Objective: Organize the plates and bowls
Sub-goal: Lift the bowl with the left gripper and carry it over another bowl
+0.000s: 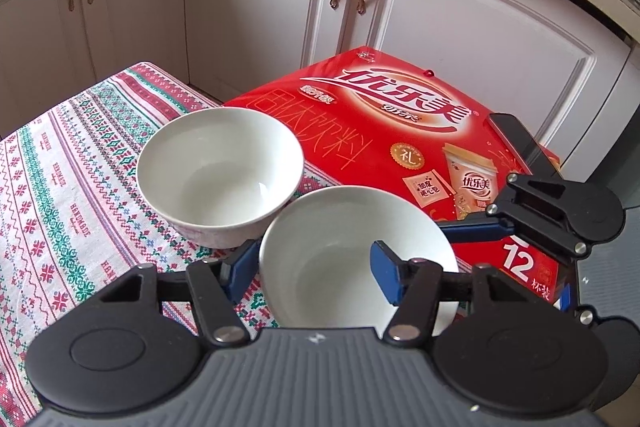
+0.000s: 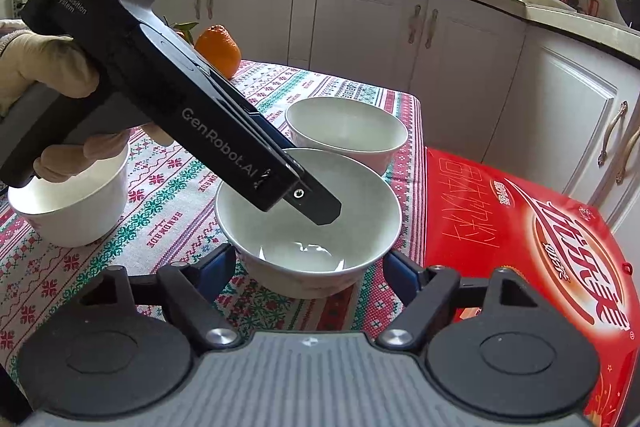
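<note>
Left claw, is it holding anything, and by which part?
The near bowl, apparently by its left wall: the left claw has one finger outside the rim and one inside.

left claw pinched shut, tilted down; right claw stands wider (gloved hand gripping left handle).

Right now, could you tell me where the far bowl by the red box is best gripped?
On the far bowl, probably the rim: one finger inside, one outside, coming from above on the side away from the red box. It stands upright, mouth up; the near bowl crowds its front, and only tablecloth lies on that side.
</note>
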The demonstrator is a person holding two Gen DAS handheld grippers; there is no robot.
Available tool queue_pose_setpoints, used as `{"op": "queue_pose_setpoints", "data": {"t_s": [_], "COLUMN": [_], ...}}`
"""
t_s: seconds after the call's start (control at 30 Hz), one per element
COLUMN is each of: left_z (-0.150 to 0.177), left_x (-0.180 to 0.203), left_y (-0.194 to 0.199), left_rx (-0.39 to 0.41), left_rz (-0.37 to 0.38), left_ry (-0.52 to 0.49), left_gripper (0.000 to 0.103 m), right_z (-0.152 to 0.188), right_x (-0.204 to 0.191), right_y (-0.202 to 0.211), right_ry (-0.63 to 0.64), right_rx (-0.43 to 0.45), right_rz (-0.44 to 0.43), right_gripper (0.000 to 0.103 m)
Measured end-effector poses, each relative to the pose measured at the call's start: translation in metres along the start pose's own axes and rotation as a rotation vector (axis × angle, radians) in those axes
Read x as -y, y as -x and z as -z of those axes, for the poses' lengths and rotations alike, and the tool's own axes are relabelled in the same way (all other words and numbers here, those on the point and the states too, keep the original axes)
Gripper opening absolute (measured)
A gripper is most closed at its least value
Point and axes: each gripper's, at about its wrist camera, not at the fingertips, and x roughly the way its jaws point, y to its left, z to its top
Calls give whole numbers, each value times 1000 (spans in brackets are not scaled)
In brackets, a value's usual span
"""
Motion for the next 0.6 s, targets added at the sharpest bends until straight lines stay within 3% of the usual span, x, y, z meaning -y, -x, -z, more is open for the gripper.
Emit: {"op": "queue_pose_setpoints", "data": {"t_s": [0.6], "left_z": [7], "left_x": [7], "left_y": [17], "left_rx": [-6], "left_rz": [3], "left_ry": [0], "left_gripper": [57], "right_z": [-4], "right_x": [-8], "right_y": [15], "right_ry": [-1], "right_rx": [-3], "right_rz": [-23], "right_gripper": [84]}}
